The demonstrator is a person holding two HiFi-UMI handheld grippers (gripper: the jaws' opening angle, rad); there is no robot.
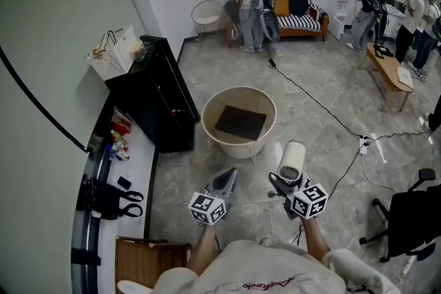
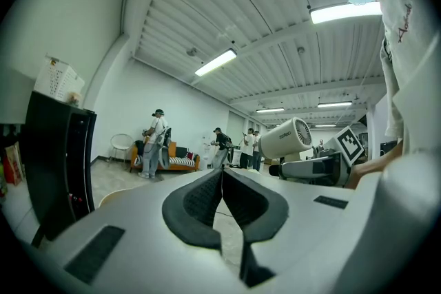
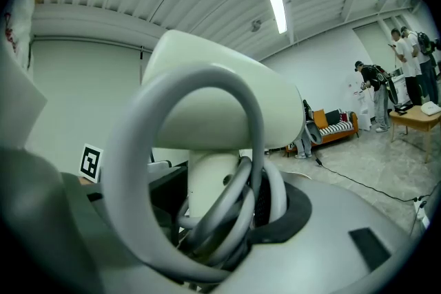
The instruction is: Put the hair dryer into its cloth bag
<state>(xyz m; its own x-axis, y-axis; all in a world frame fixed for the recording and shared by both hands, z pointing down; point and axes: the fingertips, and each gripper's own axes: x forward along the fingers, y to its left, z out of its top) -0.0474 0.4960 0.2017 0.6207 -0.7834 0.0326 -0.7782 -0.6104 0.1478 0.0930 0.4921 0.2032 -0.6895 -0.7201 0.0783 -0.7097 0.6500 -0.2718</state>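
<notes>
Right claw (image 3: pixel 238 217) is clamped on the handle of the white hair dryer (image 1: pixel 291 160), with the grey cord (image 3: pixel 134 162) looped in the grip, and the dryer is held up above the floor (image 1: pixel 324 141). Left claw (image 2: pixel 222 175) is pinched tight with nothing in it, just beside the dryer. Ahead on the floor sits a round tub (image 1: pixel 204 113) with a dark flat thing (image 1: pixel 240 122) lying inside.

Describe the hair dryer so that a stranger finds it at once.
Find the round beige tub on the grey floor. Just nearer the person, the right claw grips the hair dryer: the only white cylinder there, with a grey cord looped by its handle.
</notes>
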